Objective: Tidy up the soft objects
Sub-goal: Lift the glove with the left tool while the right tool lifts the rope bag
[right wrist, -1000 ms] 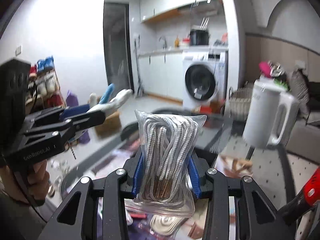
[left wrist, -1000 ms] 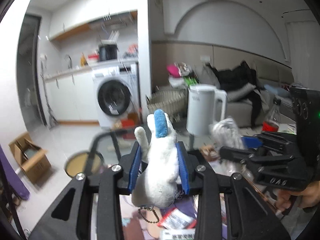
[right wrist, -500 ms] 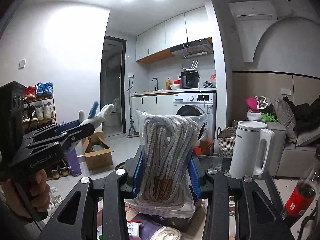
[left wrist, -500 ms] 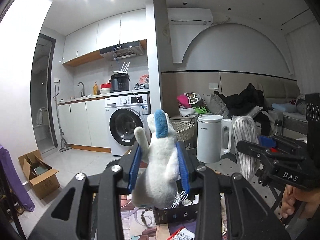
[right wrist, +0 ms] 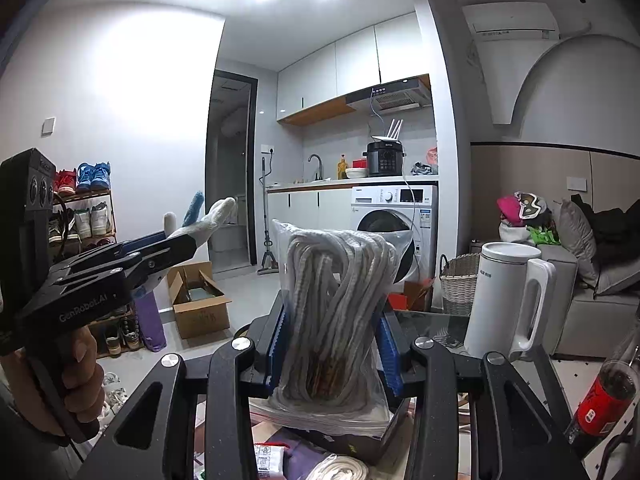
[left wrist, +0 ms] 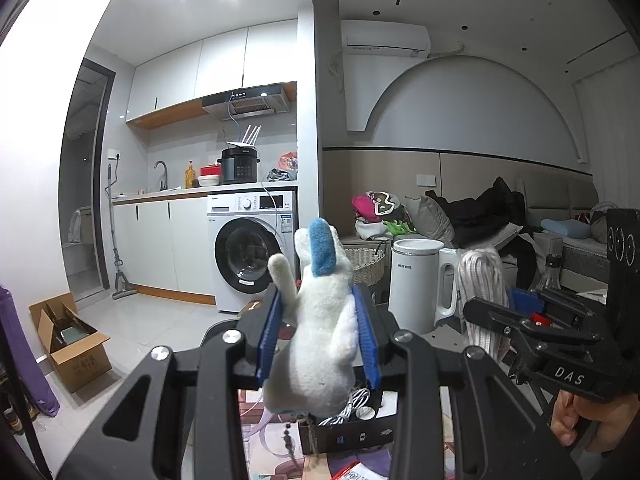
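Plush toy (left wrist: 320, 344) clamped in left jaws, bagged rope (right wrist: 336, 320) in right

Home, open-plan flat; washing machine (left wrist: 251, 254) under kitchen counter; sofa (right wrist: 592, 280); shoe rack (right wrist: 86, 216)

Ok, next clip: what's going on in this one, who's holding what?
A person holds a handheld claw in each hand. The left claw is shut on a white plush toy with a blue ear; the right claw is shut on a clear bag of coiled white rope. Both items are raised above a cluttered glass table, beside a white kettle. Neither has been put down anywhere yet.
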The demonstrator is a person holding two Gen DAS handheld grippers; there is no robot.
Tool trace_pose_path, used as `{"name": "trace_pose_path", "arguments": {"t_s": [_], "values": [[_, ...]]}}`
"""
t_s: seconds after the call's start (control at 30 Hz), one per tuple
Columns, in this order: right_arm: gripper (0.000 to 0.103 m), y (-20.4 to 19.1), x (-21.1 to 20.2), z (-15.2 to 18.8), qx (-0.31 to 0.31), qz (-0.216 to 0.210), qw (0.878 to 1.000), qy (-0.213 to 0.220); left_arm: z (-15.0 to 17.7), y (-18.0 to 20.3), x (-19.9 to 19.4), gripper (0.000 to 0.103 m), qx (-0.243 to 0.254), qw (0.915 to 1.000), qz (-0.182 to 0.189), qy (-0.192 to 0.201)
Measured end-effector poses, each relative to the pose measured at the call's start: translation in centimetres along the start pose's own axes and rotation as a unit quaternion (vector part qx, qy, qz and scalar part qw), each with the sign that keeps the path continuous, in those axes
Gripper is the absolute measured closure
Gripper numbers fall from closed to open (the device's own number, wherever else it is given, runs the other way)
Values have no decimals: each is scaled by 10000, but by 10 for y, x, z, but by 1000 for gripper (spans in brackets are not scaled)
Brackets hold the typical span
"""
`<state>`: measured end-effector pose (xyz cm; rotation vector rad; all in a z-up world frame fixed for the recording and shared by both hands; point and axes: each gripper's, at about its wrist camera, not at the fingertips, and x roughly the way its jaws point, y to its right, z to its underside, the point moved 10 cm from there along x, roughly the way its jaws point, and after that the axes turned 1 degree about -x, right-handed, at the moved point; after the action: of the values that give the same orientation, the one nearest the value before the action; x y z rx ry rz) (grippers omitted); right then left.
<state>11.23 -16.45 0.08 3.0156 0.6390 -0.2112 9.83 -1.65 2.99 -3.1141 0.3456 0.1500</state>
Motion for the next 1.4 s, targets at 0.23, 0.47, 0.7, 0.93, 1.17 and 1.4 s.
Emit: {"name": "trace_pose_path", "arguments": {"t_s": [0.23, 0.47, 0.7, 0.93, 1.17, 1.4], "values": [[63, 2, 12, -7, 43, 33, 10000, 39, -9, -1, 12, 69, -143, 9999, -35, 72], [63, 7, 34, -22, 133, 165, 9997, 125, -23, -10, 39, 69, -411, 9990, -103, 129], [64, 18, 64, -30, 210, 317, 9992, 88, -28, -12, 86, 69, -506, 9987, -84, -8], [64, 25, 86, -36, 229, 374, 9990, 87, -36, -14, 110, 69, -621, 9980, -107, 33], [64, 35, 105, -34, 308, 420, 9986, -21, -35, -26, 132, 69, -749, 9970, -184, -74], [63, 40, 109, -26, 306, 444, 9984, -168, -26, -21, 137, 69, -785, 9966, -130, -234]]}}
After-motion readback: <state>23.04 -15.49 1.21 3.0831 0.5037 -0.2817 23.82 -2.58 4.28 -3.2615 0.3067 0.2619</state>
